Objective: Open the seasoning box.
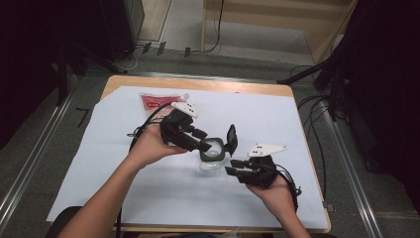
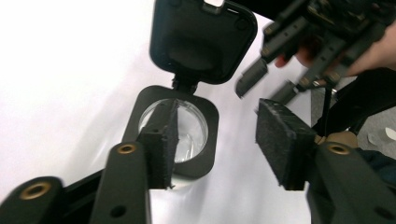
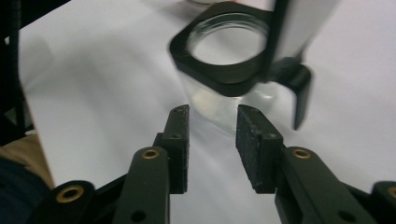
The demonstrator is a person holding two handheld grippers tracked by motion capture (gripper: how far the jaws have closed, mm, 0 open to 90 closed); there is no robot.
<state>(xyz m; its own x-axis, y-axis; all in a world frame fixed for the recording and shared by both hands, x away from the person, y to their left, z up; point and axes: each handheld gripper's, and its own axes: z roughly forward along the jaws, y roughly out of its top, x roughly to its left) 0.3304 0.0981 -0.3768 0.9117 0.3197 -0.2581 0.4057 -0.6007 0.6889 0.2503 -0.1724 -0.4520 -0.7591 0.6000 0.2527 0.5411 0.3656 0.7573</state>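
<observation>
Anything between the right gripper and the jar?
Nothing. In the right gripper view, only bare white sheet lies between the right gripper and the clear jar. The high view agrees: a short open gap.

Bright overhead light; white table cover (image 1: 148, 183) overexposed, room edges dark. Gripper views soft, near jaws blurred.

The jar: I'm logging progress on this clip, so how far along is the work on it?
Done: the jar's hinged lid is flipped open, and the jar looks empty. In hand: the left gripper hovers open over the black collar; the right gripper waits, open, beside the glass. Left, probably: filling it, maybe from the red pouch, still lying behind.
</observation>
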